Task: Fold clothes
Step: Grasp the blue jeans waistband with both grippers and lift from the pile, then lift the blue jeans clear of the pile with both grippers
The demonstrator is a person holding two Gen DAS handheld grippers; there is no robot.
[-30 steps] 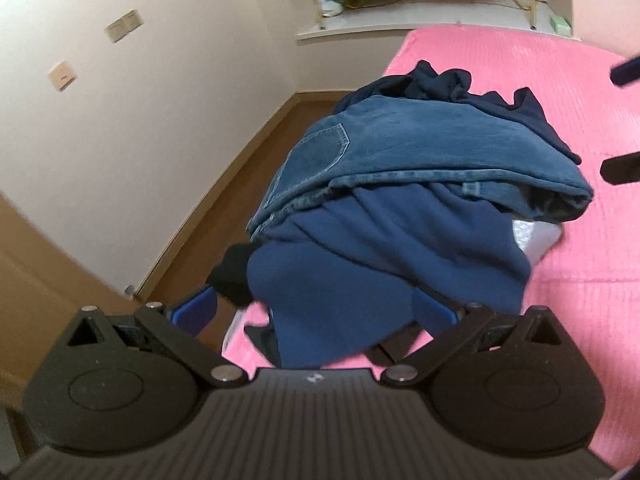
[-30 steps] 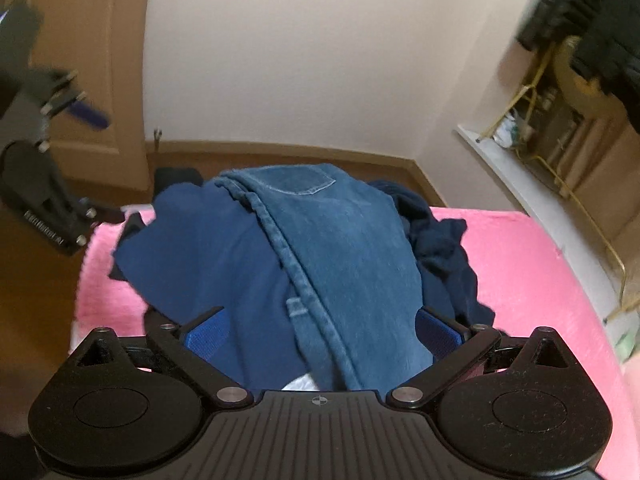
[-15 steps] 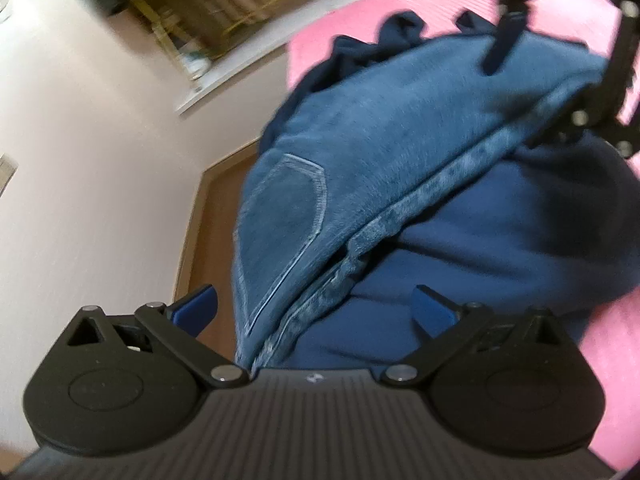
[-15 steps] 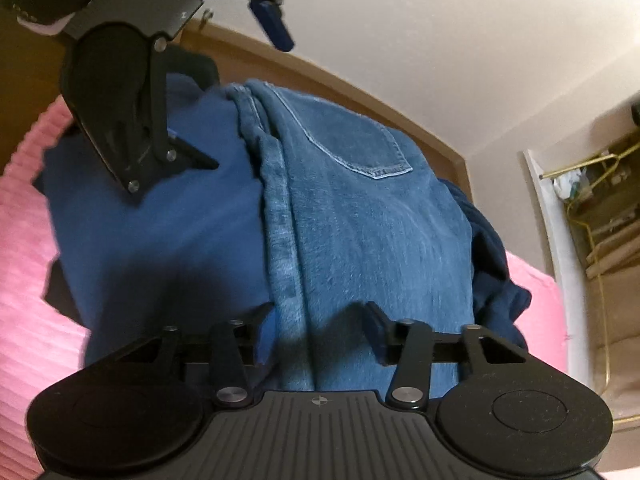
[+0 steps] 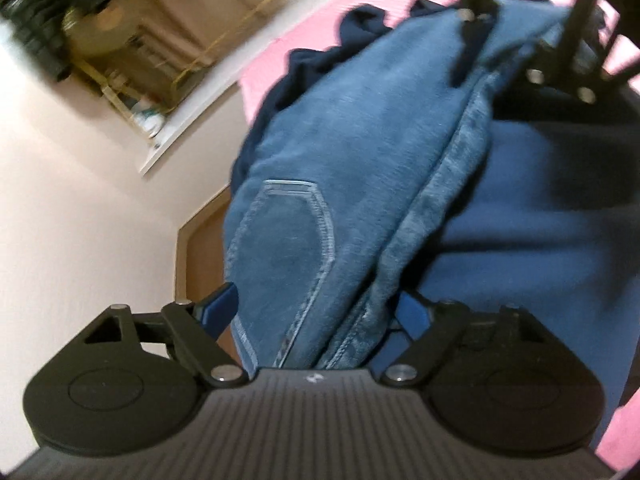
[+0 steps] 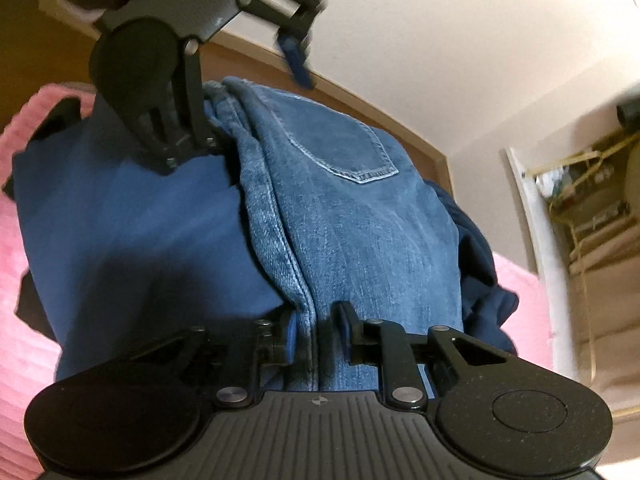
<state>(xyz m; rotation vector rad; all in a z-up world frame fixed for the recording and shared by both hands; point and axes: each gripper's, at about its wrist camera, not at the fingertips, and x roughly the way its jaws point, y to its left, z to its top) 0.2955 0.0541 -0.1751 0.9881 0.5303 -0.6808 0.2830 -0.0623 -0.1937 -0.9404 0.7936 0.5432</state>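
Blue jeans (image 5: 360, 152) lie on top of a pile of clothes on a pink bed (image 5: 280, 44), back pocket up. My left gripper (image 5: 316, 308) is open, its fingers on either side of the jeans' waistband end. My right gripper (image 6: 316, 332) is shut on the jeans (image 6: 340, 208) at the folded seam edge near their other end. A royal-blue garment (image 6: 140, 248) lies under the jeans; a dark navy one (image 6: 480, 264) shows behind. The left gripper also shows in the right wrist view (image 6: 256, 92), at the jeans' far end.
A cream wall (image 5: 80, 200) and brown floor (image 5: 204, 256) lie beside the bed's edge. A shelf with a gold wire rack (image 6: 580, 200) stands by the wall. Pink bedspread (image 6: 24, 264) shows around the pile.
Both grippers moved in onto the jeans from opposite ends. The right gripper closed on the seam edge. The left gripper's fingers narrowed around the waistband end.
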